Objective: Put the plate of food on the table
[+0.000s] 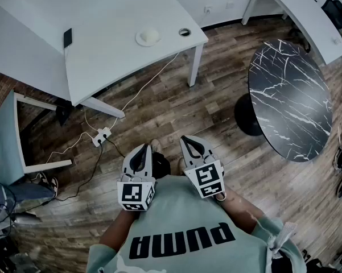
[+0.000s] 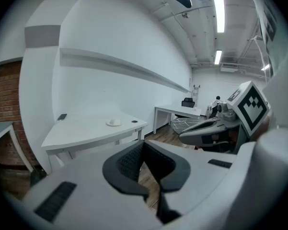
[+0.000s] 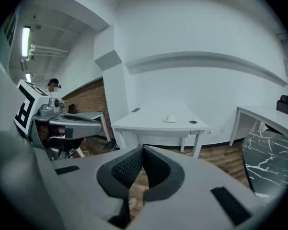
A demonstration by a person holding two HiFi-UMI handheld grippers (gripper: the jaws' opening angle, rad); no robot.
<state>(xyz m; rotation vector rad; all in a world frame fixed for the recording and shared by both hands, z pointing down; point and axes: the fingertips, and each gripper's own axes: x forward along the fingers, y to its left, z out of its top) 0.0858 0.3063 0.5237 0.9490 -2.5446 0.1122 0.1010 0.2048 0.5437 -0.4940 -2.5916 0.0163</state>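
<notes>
A white plate of food (image 1: 148, 36) sits on the white desk (image 1: 102, 50) at the far side of the room, well out of reach of both grippers. The plate (image 2: 114, 122) shows small in the left gripper view, and the plate (image 3: 170, 119) again on the desk (image 3: 155, 126) in the right gripper view. My left gripper (image 1: 141, 151) and right gripper (image 1: 190, 143) are held side by side close to my chest, above the wooden floor. Both are shut with nothing between the jaws. A black marble round table (image 1: 290, 98) stands to the right.
A dark phone (image 1: 68, 37) and a cable hole (image 1: 184, 32) are on the desk. A power strip (image 1: 101, 135) with cables lies on the floor beside the desk legs. A second white desk (image 1: 307, 10) stands at the back right, a teal table (image 1: 3, 144) at left.
</notes>
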